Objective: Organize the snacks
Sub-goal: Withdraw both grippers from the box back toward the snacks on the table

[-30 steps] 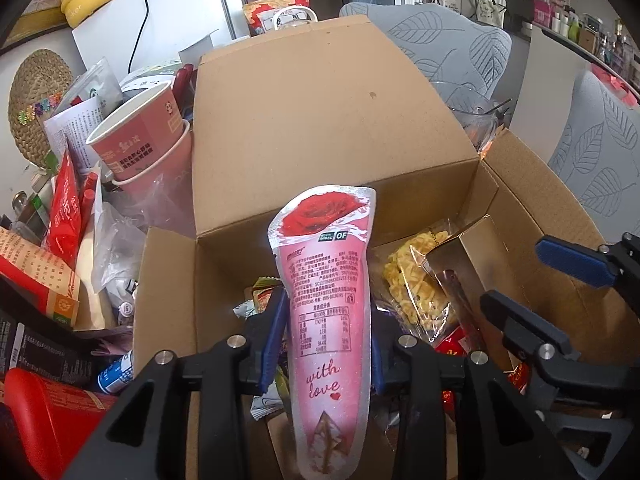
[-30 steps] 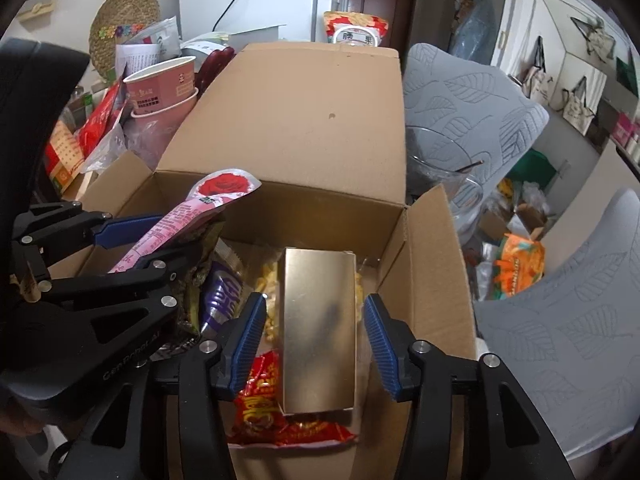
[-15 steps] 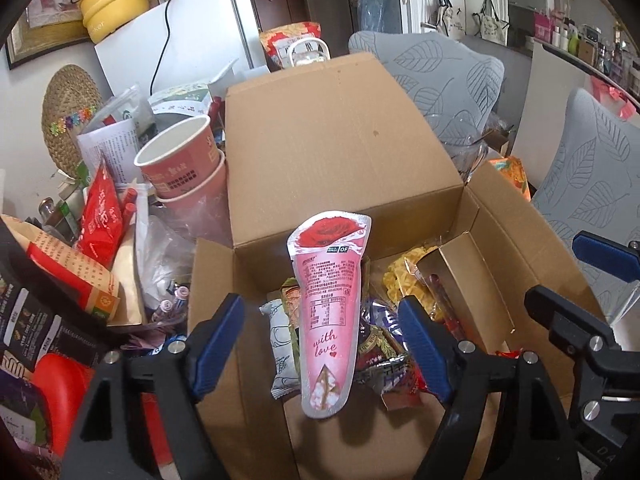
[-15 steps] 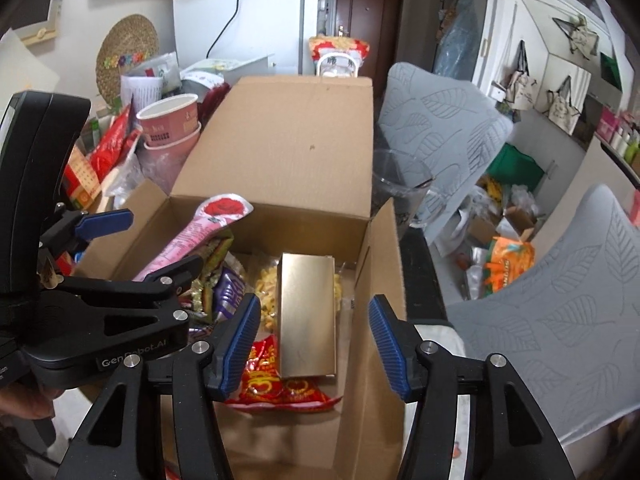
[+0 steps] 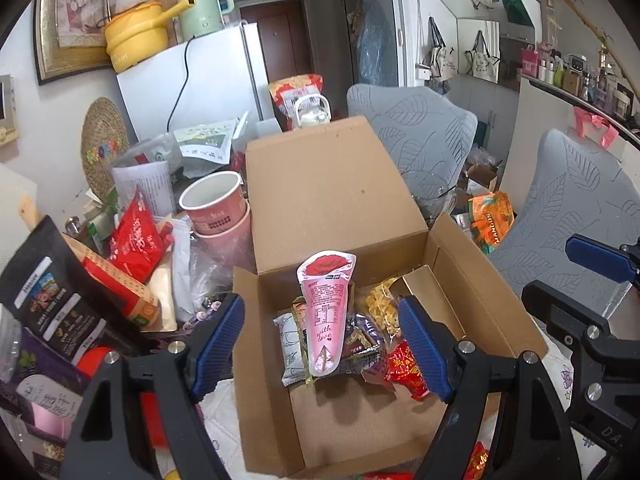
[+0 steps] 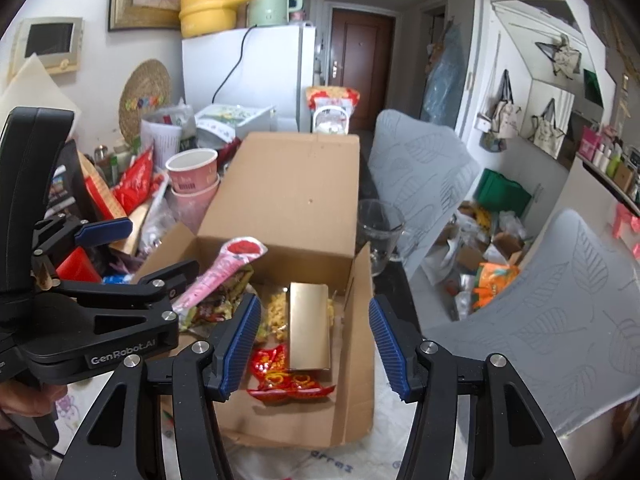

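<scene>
An open cardboard box holds several snacks. A pink cone-shaped packet with a red rose leans on the pile at the box's left. A gold carton lies at the right, over a red packet and a bag of yellow snacks. My left gripper hangs open above the pink packet, apart from it. My right gripper is open too, raised over the gold carton, and its pads do not touch it.
Left of the box are stacked pink paper cups, a red bag and a black pouch. A glass cup stands by the box's right flap. Grey leaf-patterned chairs and an orange packet are to the right.
My left gripper opened and let go of the pink packet, which now rests in the box. Both grippers rose and drew back from the box.
</scene>
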